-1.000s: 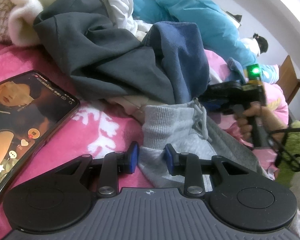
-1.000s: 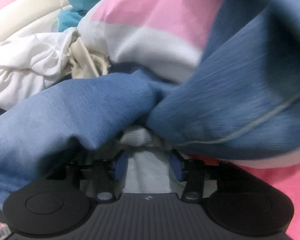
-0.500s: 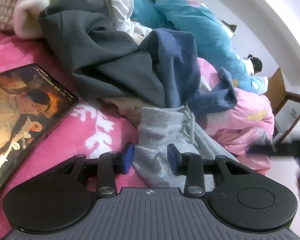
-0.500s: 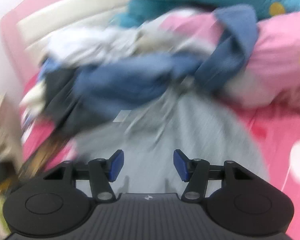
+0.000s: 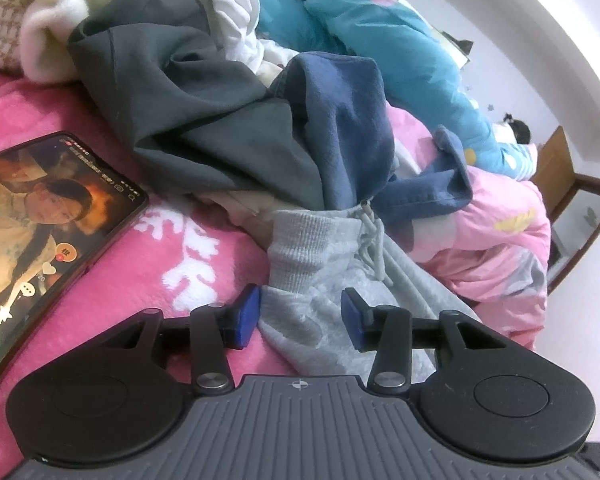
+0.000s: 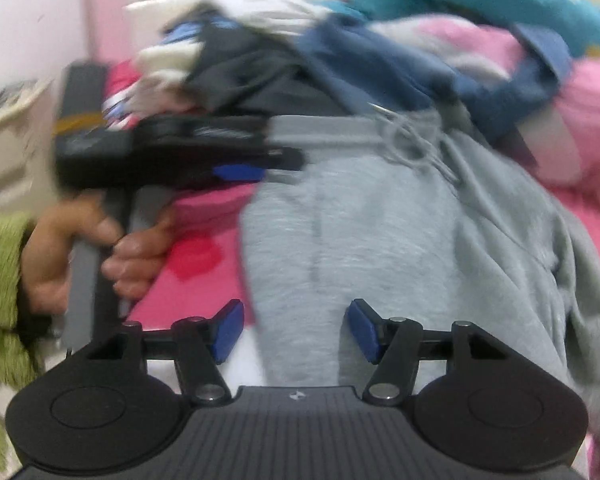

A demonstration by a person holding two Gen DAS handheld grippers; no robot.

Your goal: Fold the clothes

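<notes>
grey ribbed-waistband drawstring sweatpants [image 6: 400, 240] run lengthwise away from right gripper [image 6: 296, 332]; left gripper [image 5: 300, 316] at waistband corner; both jaws wide, empty.

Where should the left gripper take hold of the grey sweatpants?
Probably the ribbed waistband of the grey sweatpants, at its near left corner, coming in from the phone side. The left gripper already straddles that fabric, jaws open, and the band's thick edge is exposed there.

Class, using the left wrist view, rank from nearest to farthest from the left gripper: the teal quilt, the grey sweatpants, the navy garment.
1. grey sweatpants, between the left gripper fingers.
2. navy garment, just beyond, centre.
3. teal quilt, farthest, upper right.
</notes>
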